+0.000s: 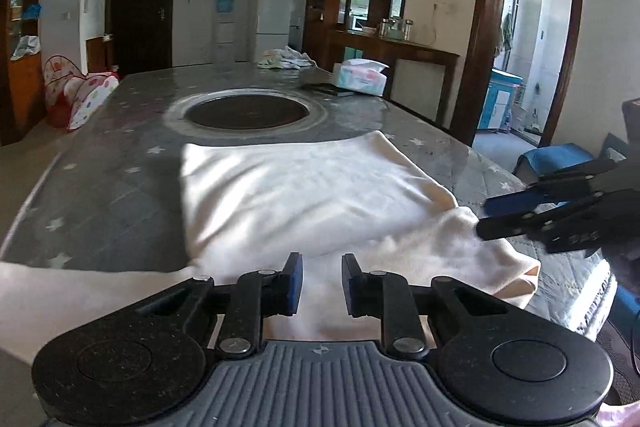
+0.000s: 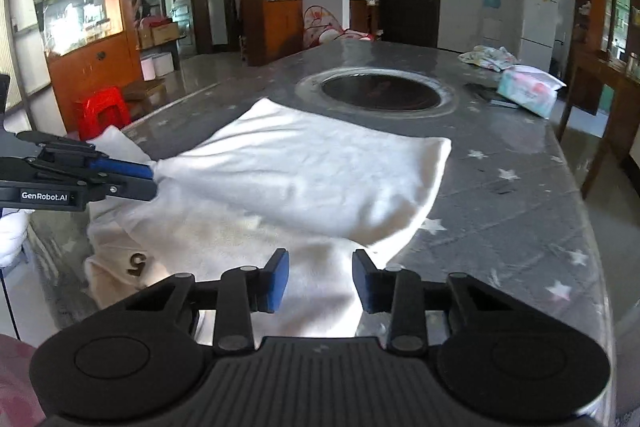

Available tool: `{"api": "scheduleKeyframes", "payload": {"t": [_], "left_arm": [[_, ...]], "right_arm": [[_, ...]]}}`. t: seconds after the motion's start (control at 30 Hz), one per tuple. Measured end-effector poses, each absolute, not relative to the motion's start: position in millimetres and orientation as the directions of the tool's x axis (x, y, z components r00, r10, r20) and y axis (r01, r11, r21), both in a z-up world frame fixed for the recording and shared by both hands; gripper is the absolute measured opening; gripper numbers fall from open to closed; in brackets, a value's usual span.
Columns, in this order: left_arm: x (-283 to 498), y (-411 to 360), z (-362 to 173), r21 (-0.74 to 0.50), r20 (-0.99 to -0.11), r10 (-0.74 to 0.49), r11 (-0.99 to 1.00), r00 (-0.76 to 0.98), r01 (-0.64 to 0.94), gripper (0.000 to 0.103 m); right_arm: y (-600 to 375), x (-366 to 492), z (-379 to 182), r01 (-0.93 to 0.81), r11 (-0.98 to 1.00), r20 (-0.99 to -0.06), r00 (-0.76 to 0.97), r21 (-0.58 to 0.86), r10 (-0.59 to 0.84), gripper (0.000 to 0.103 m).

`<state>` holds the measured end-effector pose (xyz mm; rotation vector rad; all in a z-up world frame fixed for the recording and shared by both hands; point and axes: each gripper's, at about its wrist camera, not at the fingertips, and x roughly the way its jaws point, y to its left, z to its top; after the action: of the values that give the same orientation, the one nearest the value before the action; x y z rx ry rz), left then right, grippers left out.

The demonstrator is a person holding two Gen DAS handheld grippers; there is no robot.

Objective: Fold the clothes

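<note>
A white garment (image 1: 300,195) (image 2: 304,167) lies on the grey star-patterned table (image 1: 120,195) (image 2: 500,207), its far half folded into a flat panel over the near part. A small dark figure is printed near its near edge. My left gripper (image 1: 322,279) hovers over the near cloth with its jaws a little apart and nothing pinched. In the right wrist view my left gripper (image 2: 152,181) reaches in from the left, tips at the fold's edge. My right gripper (image 2: 320,279) stands open above the cloth. In the left wrist view my right gripper (image 1: 482,217) comes in from the right, tips at the fold's corner.
A round dark inset (image 1: 246,111) (image 2: 380,91) sits mid-table beyond the garment. A tissue pack (image 1: 360,77) (image 2: 528,91), a flat dark object (image 1: 326,89) and crumpled clothes (image 1: 286,58) (image 2: 490,58) lie at the far end. A red stool (image 2: 104,111) stands beside the table.
</note>
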<state>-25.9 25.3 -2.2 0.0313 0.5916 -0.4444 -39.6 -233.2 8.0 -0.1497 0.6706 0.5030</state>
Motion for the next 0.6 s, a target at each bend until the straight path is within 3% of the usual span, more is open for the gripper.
{"api": "scheduleKeyframes", "payload": {"t": [0.2,0.43,0.6], "left_arm": [[-6.9,18.9,-20.0,-0.096,-0.594,-0.373,0.913,0.713,0.397,0.023],[-11.6,30.9,-20.8,-0.132,-0.585,-0.374,0.919,0.720,0.371,0.024],[-20.9,44.1,-15.9,-0.148,-0.570,-0.350,0.934,0.743,0.327,0.025]], "right_arm": [[-227.7,-31.9,-9.4,-0.484,0.875,-0.649,0.663,0.010,0.374,0.031],[-223.1,-33.8,7.0,-0.500,0.866,-0.618,0.682,-0.006,0.390,0.031],[-213.2,-27.8,-7.9,-0.505,0.863,-0.657,0.659,-0.025,0.366,0.032]]}}
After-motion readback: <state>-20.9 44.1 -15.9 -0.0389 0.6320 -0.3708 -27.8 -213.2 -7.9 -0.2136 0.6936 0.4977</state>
